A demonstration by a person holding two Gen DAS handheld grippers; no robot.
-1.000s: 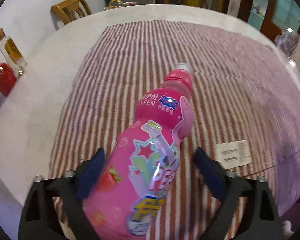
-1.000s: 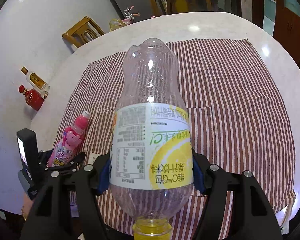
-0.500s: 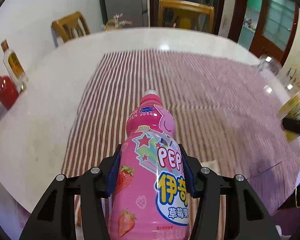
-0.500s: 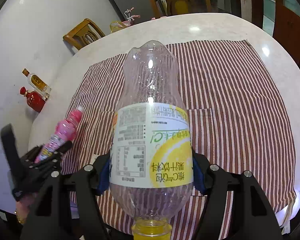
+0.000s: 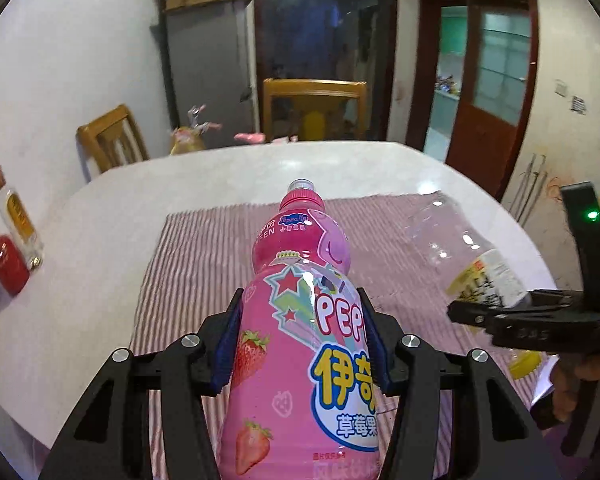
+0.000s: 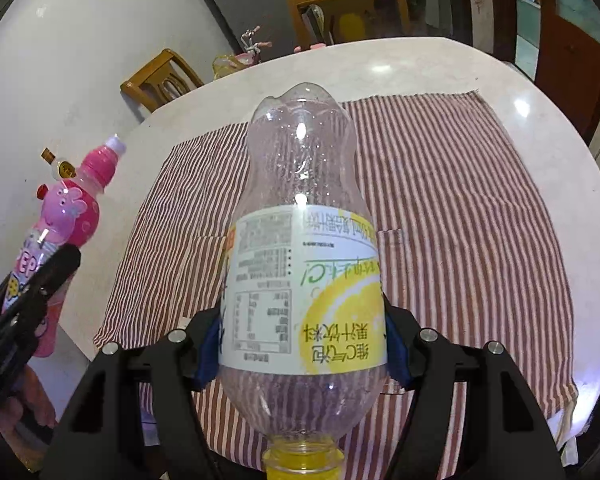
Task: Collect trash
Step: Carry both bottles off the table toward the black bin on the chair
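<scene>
- The left gripper (image 5: 300, 344), a black two-finger tool with blue pads, has its jaws about half open and pressed against both sides of a pink plastic drink bottle (image 5: 304, 320) with a cartoon pig and strawberries on its wrap. The jaws have just been closing, with that bottle between them. The bottle is off the table, its white cap pointing toward twelve o'clock.
- The right gripper (image 6: 302, 344), of the same make, has its jaws a little more than half open and clamped on the labelled waist of a clear empty plastic bottle (image 6: 300, 200) with a white and yellow lemon label. This bottle is held upside down: its yellow neck points toward six o'clock and its lobed base toward twelve.
- Only the left view shows the right gripper from the side, at three o'clock, with a green light on its black body and part of a hand (image 5: 580, 384) at four o'clock.
- Only the right view shows the pink bottle from the side, at nine o'clock, tilted, in front of two small bottles.
- Below both tools lies a red-and-white striped cloth (image 6: 460, 220) on a round pale table (image 6: 400, 64).
- In the left view a red bottle (image 5: 4, 264) and a clear bottle with a yellow label (image 5: 18, 216) stand at nine o'clock on the table's edge.
- Wooden chairs (image 5: 316, 108) stand beyond the table at twelve o'clock, and a red-brown door (image 5: 496, 92) at two o'clock.
</scene>
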